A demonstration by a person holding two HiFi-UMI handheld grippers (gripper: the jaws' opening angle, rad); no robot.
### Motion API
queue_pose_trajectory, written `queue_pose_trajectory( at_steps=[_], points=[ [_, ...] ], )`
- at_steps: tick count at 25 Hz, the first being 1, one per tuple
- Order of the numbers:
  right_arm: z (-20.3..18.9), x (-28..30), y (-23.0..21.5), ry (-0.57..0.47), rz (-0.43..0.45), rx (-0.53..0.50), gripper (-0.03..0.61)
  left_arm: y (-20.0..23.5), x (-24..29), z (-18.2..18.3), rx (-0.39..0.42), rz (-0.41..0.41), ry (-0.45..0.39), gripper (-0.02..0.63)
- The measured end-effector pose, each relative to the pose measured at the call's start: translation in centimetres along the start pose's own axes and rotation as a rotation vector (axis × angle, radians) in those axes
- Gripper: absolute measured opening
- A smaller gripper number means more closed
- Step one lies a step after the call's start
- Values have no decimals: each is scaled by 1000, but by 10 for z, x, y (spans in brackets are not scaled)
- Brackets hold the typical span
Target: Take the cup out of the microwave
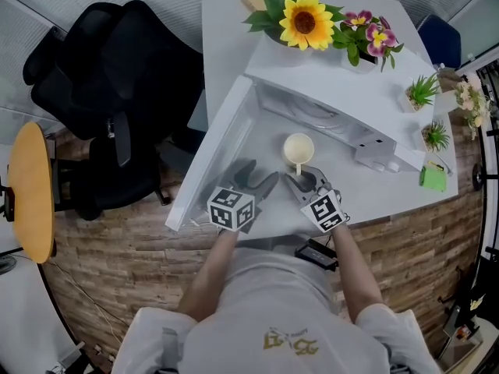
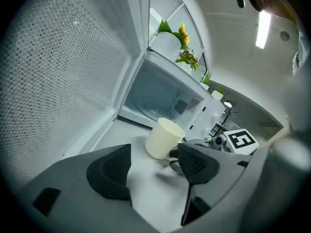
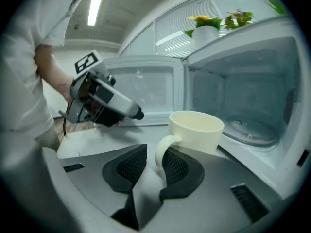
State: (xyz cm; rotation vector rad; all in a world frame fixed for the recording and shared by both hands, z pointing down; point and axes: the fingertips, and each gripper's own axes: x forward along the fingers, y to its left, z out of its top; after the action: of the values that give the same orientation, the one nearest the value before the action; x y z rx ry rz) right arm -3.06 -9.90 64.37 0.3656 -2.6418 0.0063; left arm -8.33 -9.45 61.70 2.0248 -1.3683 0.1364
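A cream cup (image 1: 299, 148) stands upright on the white table, just outside the open white microwave (image 1: 335, 88). Its handle points toward me. My right gripper (image 1: 302, 179) reaches the cup (image 3: 197, 130) from the near side. The handle lies between the pads of the right gripper (image 3: 150, 166), with a gap showing on the left pad's side, so it stands open. To the left of the cup (image 2: 164, 138), my left gripper (image 1: 257, 176) is open over bare table. Nothing lies between the pads of the left gripper (image 2: 153, 166).
The microwave door (image 1: 214, 150) swings out to the left, close beside the left gripper. The glass turntable (image 3: 252, 130) lies inside the cavity. Flower pots (image 1: 308, 22) sit on top of the microwave. Small plants (image 1: 421, 92) stand to the right. A black office chair (image 1: 117, 92) is left of the table.
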Motion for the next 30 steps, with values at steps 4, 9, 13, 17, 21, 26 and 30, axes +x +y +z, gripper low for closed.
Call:
queue_pose_trajectory(
  at_steps=[4,9,13,17,21,26,30],
  points=[
    [-10,0,2,46,-14,-36,126,-1,0,0,9,-6,3,304],
    [-13,-8,-7,42,-29,58,129,-3,0,4,40,-8,6,304],
    [-14,-21,-13,41,-38,125,132,-6,-2,6,86,-8,11,304],
    [-8,-32,-17,30,-54,177,137,-8,-5,15,93,-7,-13,302],
    [4,-44,-18,1,-76,229,132,-14,-8,26,118,-15,-44,289],
    [23,-60,-23,-39,-125,291,129,-30,-10,37,170,-40,-72,229],
    [48,-70,-35,-122,-203,361,113,-42,-14,50,194,-51,-113,181]
  ],
)
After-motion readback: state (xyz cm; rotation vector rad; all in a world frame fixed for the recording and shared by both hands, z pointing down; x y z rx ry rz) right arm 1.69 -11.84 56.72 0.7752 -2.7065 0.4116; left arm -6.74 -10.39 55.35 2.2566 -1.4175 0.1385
